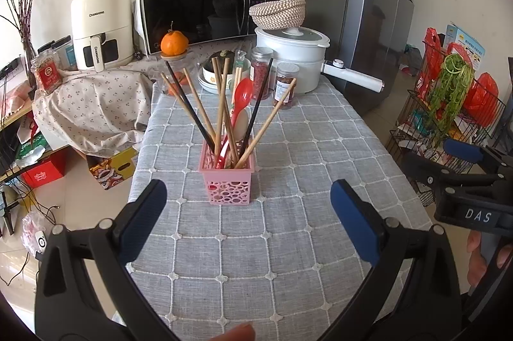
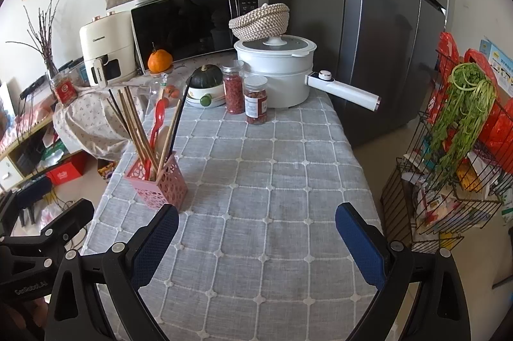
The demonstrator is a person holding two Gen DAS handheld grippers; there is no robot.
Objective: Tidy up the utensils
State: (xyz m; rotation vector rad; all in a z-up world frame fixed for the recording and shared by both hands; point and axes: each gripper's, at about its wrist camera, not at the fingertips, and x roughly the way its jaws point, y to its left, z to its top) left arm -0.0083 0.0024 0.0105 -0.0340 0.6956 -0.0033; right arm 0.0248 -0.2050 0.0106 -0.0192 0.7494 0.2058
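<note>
A pink perforated utensil holder point(image 1: 228, 180) stands upright on the grey checked tablecloth point(image 1: 288, 245). It holds several wooden and black chopsticks point(image 1: 221, 103) and a red spoon point(image 1: 242, 99). My left gripper point(image 1: 248, 206) is open and empty, just in front of the holder. In the right wrist view the holder point(image 2: 158, 184) stands at the left with the red spoon point(image 2: 159, 116) in it. My right gripper point(image 2: 256, 232) is open and empty over bare cloth, to the right of the holder. The right gripper also shows at the right edge of the left wrist view point(image 1: 465, 168).
At the table's far end stand a white electric pot point(image 2: 275, 75) with a woven basket on it, two jars point(image 2: 247, 97), bowls with a green squash point(image 2: 206, 78). A microwave point(image 1: 202, 11), air fryer and fridge stand behind. A wire rack with greens point(image 2: 455, 148) is at right.
</note>
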